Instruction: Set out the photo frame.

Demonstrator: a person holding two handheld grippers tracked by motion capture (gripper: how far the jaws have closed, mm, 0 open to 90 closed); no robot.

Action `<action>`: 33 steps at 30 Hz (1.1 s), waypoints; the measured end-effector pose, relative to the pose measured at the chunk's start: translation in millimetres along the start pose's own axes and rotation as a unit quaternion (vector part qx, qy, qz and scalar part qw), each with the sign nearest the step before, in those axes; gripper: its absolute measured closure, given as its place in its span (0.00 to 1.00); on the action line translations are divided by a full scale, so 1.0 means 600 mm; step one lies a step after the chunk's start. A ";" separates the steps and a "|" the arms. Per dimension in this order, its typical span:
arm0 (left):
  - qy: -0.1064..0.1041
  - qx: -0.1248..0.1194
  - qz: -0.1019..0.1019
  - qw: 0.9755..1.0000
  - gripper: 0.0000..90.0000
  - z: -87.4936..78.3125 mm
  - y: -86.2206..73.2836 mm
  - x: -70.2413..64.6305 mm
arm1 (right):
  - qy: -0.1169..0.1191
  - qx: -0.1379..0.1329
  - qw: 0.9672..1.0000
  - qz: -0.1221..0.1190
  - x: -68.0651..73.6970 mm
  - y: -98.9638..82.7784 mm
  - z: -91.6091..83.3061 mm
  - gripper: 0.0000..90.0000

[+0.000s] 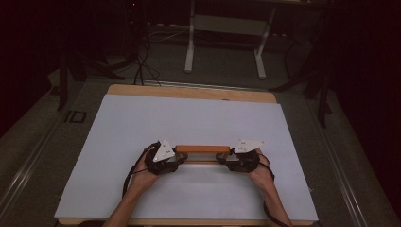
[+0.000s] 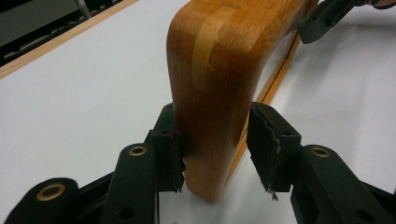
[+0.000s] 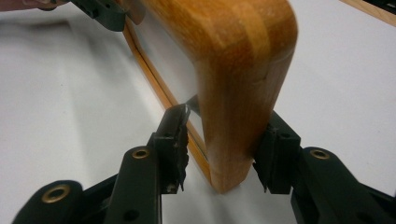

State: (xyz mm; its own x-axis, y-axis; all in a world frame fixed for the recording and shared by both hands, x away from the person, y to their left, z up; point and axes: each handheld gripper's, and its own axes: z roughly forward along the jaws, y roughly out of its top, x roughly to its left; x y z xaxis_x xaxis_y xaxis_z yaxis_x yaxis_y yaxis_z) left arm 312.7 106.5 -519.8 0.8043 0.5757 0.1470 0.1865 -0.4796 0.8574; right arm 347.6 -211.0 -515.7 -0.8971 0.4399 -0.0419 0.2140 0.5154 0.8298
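Left tool (image 2: 212, 154): it sits at the left end of the wooden tray (image 1: 203, 149). One pad touches the wood. The other pad is a bit off it, so the tray is not squeezed.
Right tool (image 3: 224, 149): it sits at the right end. One pad touches and one is a bit off.
Wooden tray: it lies on the white tabletop (image 1: 189, 118), between the two tools, near the person.

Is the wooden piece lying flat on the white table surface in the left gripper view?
No: the wooden piece stands upright on its end on the white table surface, between the jaws of the left gripper.
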 end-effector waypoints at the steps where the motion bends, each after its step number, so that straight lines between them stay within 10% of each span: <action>1: 0.000 0.000 0.000 1.000 0.64 0.000 0.000 0.000 | -0.001 0.000 1.000 0.000 0.000 0.000 0.000 0.64; 33: -0.020 -0.013 -0.050 0.998 0.62 -0.012 0.008 0.012 | 0.005 -0.007 1.000 0.018 0.008 0.012 -0.008 0.65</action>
State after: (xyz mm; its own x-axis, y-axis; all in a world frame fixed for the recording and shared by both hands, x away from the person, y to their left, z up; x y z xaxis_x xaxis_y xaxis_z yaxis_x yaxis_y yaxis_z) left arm 315.3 113.1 -511.1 0.8050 0.5918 0.0410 0.2522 -0.4039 0.8793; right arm 343.1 -208.8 -507.0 -0.8924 0.4511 -0.0071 0.2408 0.4895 0.8381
